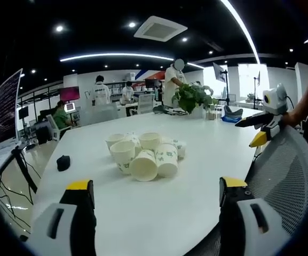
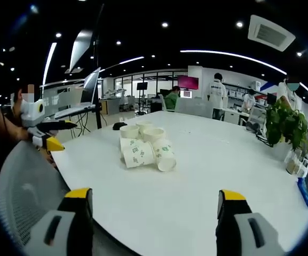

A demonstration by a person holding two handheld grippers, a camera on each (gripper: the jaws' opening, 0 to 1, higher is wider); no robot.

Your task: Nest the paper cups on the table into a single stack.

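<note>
Grippers level (fingers apart) before cups

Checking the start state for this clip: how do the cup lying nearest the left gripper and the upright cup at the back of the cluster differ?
The nearest cup lies on its side, mouth toward the camera; the back cup stands upright, mouth up. The nearest cup sits at the cluster's front edge; the back cup is behind other cups. Both are white paper cups on the white table, unstacked.

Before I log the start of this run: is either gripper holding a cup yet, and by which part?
Nothing is held. Both the left gripper and right gripper stand open, and the paper cups lie untouched on the table.
</note>
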